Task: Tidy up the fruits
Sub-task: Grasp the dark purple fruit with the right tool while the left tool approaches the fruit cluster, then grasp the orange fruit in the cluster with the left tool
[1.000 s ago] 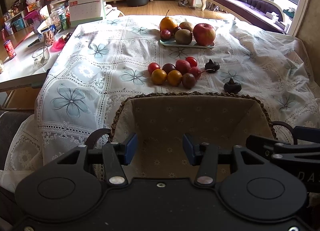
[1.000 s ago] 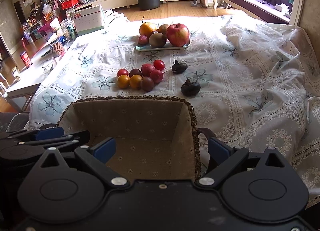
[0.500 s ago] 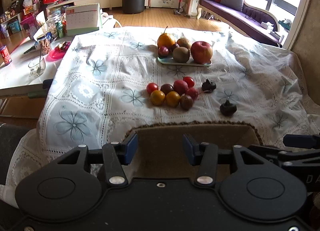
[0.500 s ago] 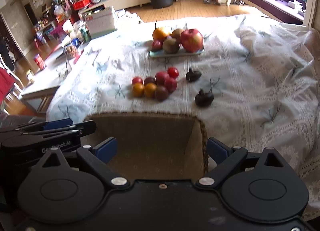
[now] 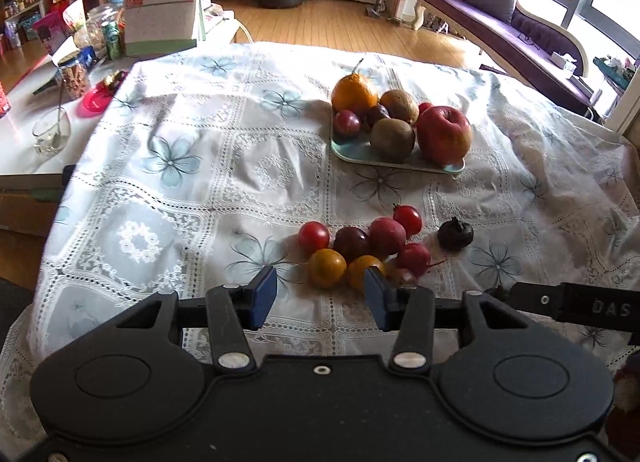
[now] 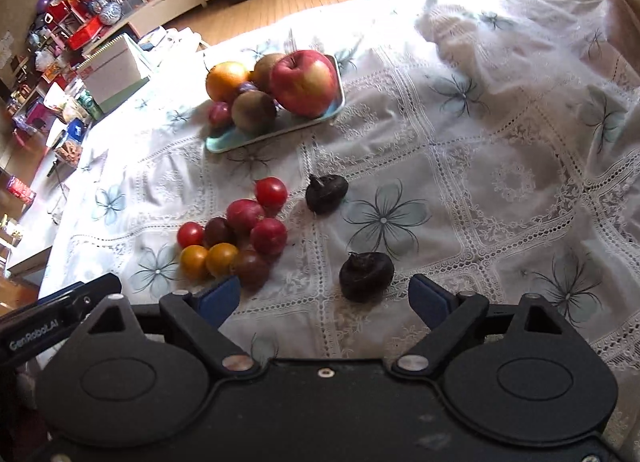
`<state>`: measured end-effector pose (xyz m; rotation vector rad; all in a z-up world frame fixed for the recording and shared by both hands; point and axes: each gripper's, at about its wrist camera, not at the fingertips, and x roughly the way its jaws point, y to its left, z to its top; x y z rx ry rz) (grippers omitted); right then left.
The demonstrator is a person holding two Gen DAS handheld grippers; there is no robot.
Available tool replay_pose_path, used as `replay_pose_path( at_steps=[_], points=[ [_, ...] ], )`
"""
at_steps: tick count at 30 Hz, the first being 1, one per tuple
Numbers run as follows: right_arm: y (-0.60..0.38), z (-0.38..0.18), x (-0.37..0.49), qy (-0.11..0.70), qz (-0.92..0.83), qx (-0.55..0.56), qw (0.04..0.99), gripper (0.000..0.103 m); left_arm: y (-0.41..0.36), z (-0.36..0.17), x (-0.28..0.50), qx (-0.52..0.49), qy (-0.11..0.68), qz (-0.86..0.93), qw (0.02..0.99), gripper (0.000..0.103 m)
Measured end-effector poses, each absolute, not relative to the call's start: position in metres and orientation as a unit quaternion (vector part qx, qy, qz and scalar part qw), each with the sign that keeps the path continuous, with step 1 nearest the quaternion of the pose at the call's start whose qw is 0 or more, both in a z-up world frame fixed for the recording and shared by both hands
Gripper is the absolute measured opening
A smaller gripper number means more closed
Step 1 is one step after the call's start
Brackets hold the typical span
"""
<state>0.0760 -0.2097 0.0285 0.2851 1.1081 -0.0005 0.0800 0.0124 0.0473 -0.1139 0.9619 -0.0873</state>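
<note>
Right now your desk point(image 5: 168, 198) under its lace cloth carries everything: the tray point(image 5: 360, 152) at the far side holds the big apple point(image 5: 444, 134), an orange and kiwis, while the cluster of small fruits point(image 5: 360, 242) lies loose on the cloth nearer you, with two dark fruits point(image 6: 366, 276) off to its right. Your left gripper point(image 5: 320, 298) has its fingers spread and empty just short of the cluster; your right gripper point(image 6: 324, 298) is spread wider, also empty, with the nearer dark fruit between its fingers. Likely trouble: round fruit rolls, so a finger nudging one yellow tomato could scatter its touching neighbours, and the wrinkled cloth could snag a fingertip and drag.
</note>
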Motion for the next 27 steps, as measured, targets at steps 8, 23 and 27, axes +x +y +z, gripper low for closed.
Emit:
replay_pose_path(
  at_steps=[8, 23, 27],
  points=[
    [-0.209, -0.010, 0.110, 0.577, -0.034, 0.101, 0.809, 0.085, 0.005, 0.020, 0.109, -0.049, 0.499, -0.037, 0.864, 0.051],
    [-0.199, -0.028, 0.127, 0.588, -0.066, 0.076, 0.803, 0.047, 0.005, -0.001, 0.135, -0.047, 0.518, -0.051, 0.853, 0.051],
    [-0.196, -0.016, 0.120, 0.563, -0.036, 0.112, 0.818, 0.047, 0.003, -0.010, 0.141, -0.042, 0.522, -0.046, 0.850, 0.051]
  ],
)
